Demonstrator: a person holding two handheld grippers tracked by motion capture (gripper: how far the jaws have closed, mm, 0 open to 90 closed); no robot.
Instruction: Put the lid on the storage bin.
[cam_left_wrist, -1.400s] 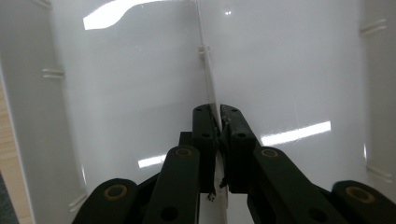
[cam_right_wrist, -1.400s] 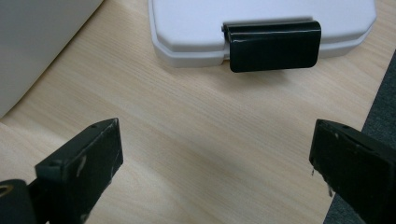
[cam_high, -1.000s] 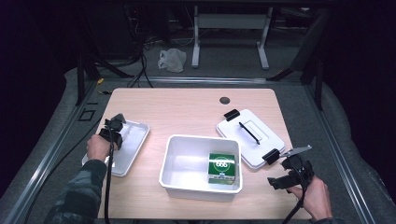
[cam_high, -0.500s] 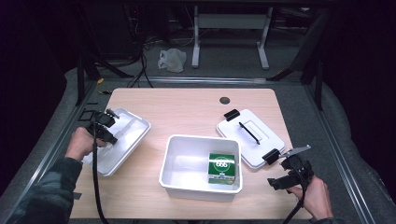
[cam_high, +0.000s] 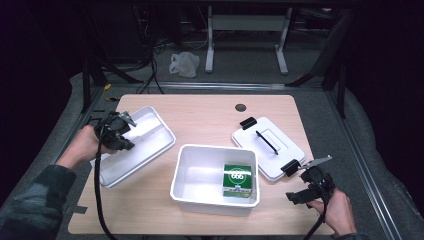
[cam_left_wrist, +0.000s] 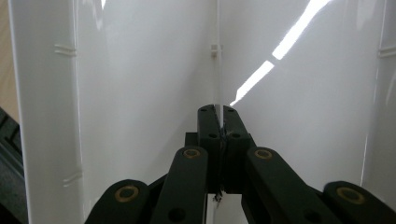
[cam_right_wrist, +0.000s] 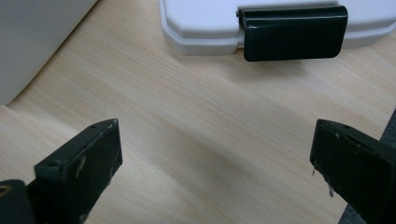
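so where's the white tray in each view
High view: the tray is at the left, tilted, with the left gripper shut on its divider.
Left gripper view: the tray spans the frame; the jaws pinch its thin centre divider.
Right gripper view: the tray is not in it.
Shared landmark: the divider between the tray's two compartments.

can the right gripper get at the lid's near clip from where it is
Probably yes: the right gripper has its jaws open, and bare table lies between them and the lid's black clip.

Dark room; grey floor (cam_high: 320, 107), white stand (cam_high: 246, 30), crumpled bag (cam_high: 183, 64) behind.
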